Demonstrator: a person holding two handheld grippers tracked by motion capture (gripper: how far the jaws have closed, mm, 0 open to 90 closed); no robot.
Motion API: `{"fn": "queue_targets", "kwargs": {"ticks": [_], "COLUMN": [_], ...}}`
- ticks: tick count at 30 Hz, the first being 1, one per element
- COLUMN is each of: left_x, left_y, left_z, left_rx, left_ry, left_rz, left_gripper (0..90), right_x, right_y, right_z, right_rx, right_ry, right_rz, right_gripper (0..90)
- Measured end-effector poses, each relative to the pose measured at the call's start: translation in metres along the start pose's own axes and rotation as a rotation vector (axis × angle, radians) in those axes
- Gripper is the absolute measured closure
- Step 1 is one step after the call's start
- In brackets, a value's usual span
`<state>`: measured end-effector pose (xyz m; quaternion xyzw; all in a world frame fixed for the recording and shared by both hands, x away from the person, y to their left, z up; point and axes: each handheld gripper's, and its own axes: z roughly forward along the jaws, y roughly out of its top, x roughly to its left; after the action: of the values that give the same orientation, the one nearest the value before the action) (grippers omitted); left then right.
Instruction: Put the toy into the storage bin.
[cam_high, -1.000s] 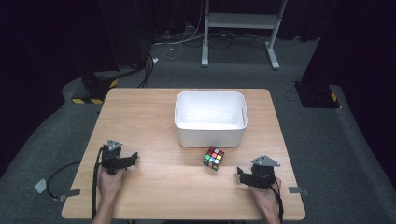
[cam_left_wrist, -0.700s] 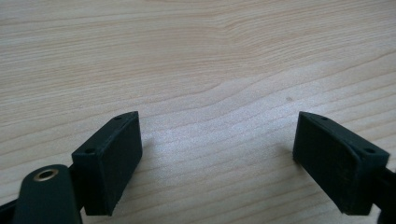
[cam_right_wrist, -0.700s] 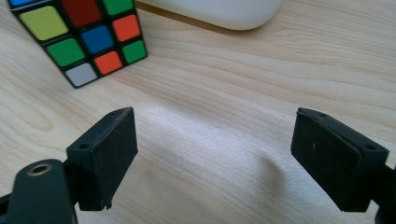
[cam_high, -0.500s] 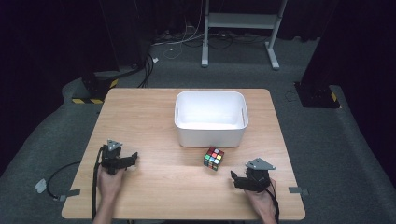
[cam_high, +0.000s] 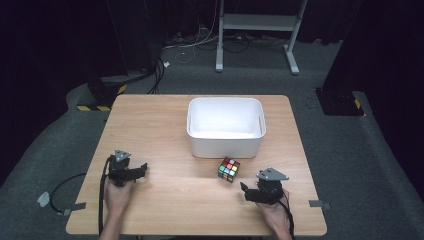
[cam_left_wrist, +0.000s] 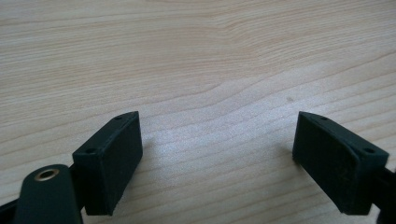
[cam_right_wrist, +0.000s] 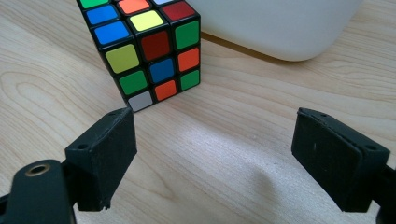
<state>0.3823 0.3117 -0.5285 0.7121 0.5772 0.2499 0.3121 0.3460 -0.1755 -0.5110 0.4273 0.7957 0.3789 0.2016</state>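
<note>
Since a second ago the right gripper (cam_high: 245, 190) has slid leftward along the near part of the table toward the cube, while the left gripper (cam_high: 142, 169) has kept its place. The scrambled multicoloured puzzle cube with black edges (cam_high: 229, 169) stands on the light wooden table (cam_high: 150, 125), a little right of the middle, just in front of the near wall of the white rectangular plastic tub (cam_high: 225, 126) but not touching it. In the right gripper view the cube (cam_right_wrist: 144, 49) sits ahead and to the left, close to the tip of the left jaw, and whether it touches that jaw cannot be told; the rounded white corner of the tub (cam_right_wrist: 280, 28) lies beyond it. That gripper's (cam_right_wrist: 215, 154) black jaws stand wide apart over bare wood, with nothing between them. A hand (cam_high: 272, 212) holds it near the table's near right corner.

Well apart, toward the near left corner, another hand (cam_high: 117, 192) holds the left gripper low over the table. In the left gripper view its (cam_left_wrist: 217, 154) jaws are likewise spread wide, with plain wood grain between them. A black cable (cam_high: 65, 182) trails from it off the table's left edge onto the grey carpet.
</note>
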Motion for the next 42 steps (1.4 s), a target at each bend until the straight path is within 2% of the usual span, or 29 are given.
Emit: {"fn": "queue_targets", "kwargs": {"ticks": [11, 14, 23, 25, 38, 42], "left_x": [0.0, 0.0, 0.0, 0.0, 0.0, 0.0], "left_y": [0.0, 0.0, 0.0, 0.0, 0.0, 0.0], "left_z": [0.0, 0.0, 0.0, 0.0, 0.0, 0.0], "left_rx": [0.0, 0.0, 0.0, 0.0, 0.0, 0.0], "left_ry": [0.0, 0.0, 0.001, 0.001, 0.001, 0.001], "left_rz": [0.001, 0.001, 0.001, 0.0, 0.0, 0.0], "left_gripper": [16.1, 16.1, 16.1, 16.2, 16.2, 16.3], "right_x": [0.004, 0.006, 0.007, 0.009, 0.018, 0.019], "right_y": [0.006, 0.008, 0.01, 0.013, 0.027, 0.028], "right_z": [0.001, 0.002, 0.003, 0.003, 0.015, 0.018], "right_rx": [-0.008, -0.006, -0.015, -0.02, -0.023, -0.02], "right_ry": [0.026, 0.031, 0.042, 0.043, 0.07, 0.076], "right_rz": [-0.01, -0.027, -0.023, -0.038, -0.07, -0.062], "right_gripper": [13.0, 12.8, 11.8, 11.6, 10.7, 10.5]}}
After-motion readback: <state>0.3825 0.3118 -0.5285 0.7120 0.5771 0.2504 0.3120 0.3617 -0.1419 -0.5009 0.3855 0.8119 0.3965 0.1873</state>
